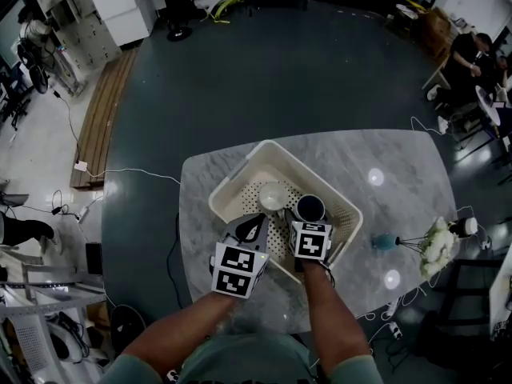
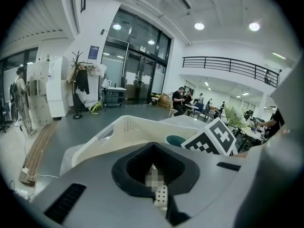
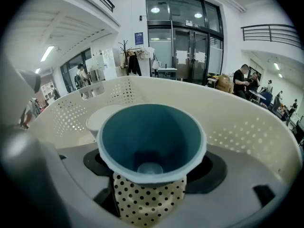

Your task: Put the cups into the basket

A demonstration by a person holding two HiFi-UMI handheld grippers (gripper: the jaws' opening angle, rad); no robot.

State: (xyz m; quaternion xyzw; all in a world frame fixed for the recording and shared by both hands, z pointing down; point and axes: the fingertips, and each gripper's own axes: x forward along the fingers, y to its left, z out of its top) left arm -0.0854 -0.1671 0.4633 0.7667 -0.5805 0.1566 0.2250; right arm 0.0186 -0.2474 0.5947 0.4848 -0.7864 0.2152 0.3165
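While clamped in right hand-held gripper (image 3: 150, 194), blue cup (image 3: 152, 141), inside basket (image 3: 237, 122)

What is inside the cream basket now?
A white cup and a blue cup, the blue one gripped by the right gripper. It and the left gripper cover the near floor of the basket, so that part stays unseen.

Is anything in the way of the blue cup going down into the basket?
Nothing visible blocks it. The right claw holds the blue cup inside the basket walls. The white cup sits beside it, to its left, not under it.
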